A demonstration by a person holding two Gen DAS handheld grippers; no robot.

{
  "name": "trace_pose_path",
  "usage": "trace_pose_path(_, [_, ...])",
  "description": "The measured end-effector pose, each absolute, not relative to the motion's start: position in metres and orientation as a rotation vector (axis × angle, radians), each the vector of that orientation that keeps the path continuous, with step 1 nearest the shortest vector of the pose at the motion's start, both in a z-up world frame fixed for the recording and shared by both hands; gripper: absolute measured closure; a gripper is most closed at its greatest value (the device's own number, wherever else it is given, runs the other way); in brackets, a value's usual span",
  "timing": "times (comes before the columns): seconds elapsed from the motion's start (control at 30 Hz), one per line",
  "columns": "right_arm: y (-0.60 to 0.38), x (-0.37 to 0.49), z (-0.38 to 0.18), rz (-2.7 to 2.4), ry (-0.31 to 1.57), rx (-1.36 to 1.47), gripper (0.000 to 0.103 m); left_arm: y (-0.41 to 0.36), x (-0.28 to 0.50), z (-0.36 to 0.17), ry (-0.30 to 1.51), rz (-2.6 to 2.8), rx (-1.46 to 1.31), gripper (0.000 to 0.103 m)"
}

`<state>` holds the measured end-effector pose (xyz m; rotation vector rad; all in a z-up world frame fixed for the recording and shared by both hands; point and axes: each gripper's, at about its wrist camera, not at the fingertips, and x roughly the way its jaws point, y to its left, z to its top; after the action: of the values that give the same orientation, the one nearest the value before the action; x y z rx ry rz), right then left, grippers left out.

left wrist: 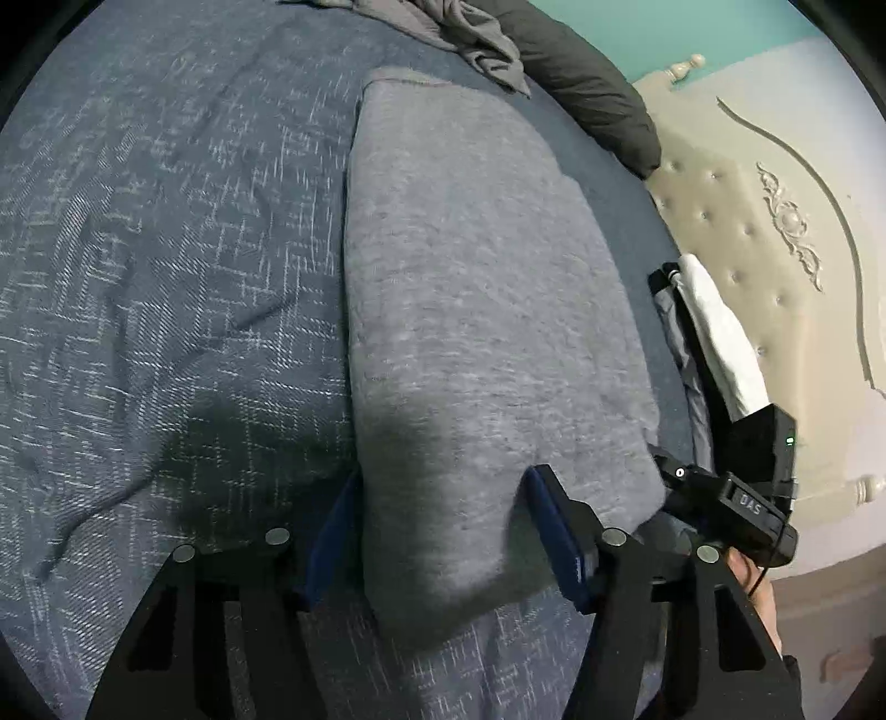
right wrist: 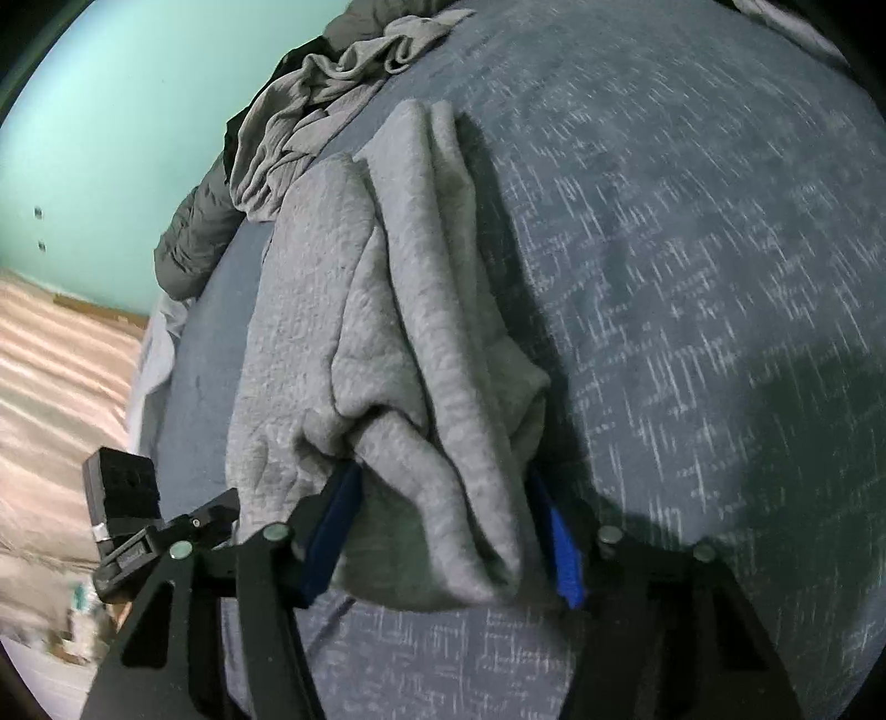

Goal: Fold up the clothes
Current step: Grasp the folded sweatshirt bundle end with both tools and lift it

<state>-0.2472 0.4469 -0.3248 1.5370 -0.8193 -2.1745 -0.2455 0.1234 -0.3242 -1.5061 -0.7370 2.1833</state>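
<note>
Grey fleece, the folded garment (left wrist: 487,310), lies on the blue bedspread (left wrist: 166,249) in the left wrist view. The left hand-held gripper (left wrist: 443,531) stands wide, one blue pad on each side of the garment's near end. Beyond the garment lies a crumpled grey cloth (left wrist: 476,39).

From the right wrist, the right hand-held gripper (right wrist: 448,531) is also wide, its jaws around the garment's bunched near end.
</note>
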Motion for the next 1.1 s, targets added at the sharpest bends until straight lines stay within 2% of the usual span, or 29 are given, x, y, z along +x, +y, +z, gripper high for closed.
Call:
trace_pose_path(0.1, [0.453, -0.247, -0.314, -2.202, -0.836, 1.540, 0.040, 0.114, -0.246, -0.316, -0.753, 2.215, -1.477, 0.038])
trace_pose_path(0.2, [0.454, -0.253, -0.305, -2.212, -0.875, 1.501, 0.030, 0.110, -0.250, -0.317, -0.803, 2.205, -1.479, 0.038])
trace_pose_path(0.33, [0.440, -0.263, -0.305, -2.190, -0.851, 1.504, 0.027, 0.109, -0.260, -0.319, -0.839, 2.189, -1.480, 0.038])
trace_pose_path(0.5, [0.428, -0.266, -0.326, -2.165, -0.786, 1.583, 0.027, 0.120, -0.263, -0.328, -0.802, 2.194, -1.499, 0.037])
trace_pose_path(0.57, [0.427, -0.262, -0.327, -2.189, -0.727, 1.564, 0.032, 0.123, -0.261, -0.334, -0.800, 2.180, -1.507, 0.037])
trace_pose_path(0.63, [0.428, -0.260, -0.326, -2.213, -0.684, 1.558, 0.050, 0.127, -0.259, -0.340, -0.788, 2.166, -1.511, 0.037])
trace_pose_path(0.7, [0.429, -0.258, -0.327, -2.236, -0.662, 1.559, 0.061, 0.127, -0.255, -0.344, -0.798, 2.151, -1.509, 0.039])
trace_pose_path(0.73, [0.430, -0.258, -0.327, -2.247, -0.653, 1.559, 0.061, 0.126, -0.254, -0.344, -0.803, 2.145, -1.506, 0.039])
trace_pose_path(0.8, [0.432, -0.257, -0.326, -2.236, -0.684, 1.550, 0.061, 0.125, -0.254, -0.342, -0.798, 2.142, -1.505, 0.039])
trace_pose_path(0.93, [0.433, -0.266, -0.327, -2.190, -0.767, 1.579, 0.048, 0.123, -0.255, -0.343, -0.796, 2.129, -1.526, 0.038])
trace_pose_path(1.1, [0.425, -0.274, -0.329, -2.195, -0.726, 1.591, 0.043, 0.121, -0.256, -0.346, -0.797, 2.114, -1.557, 0.037])
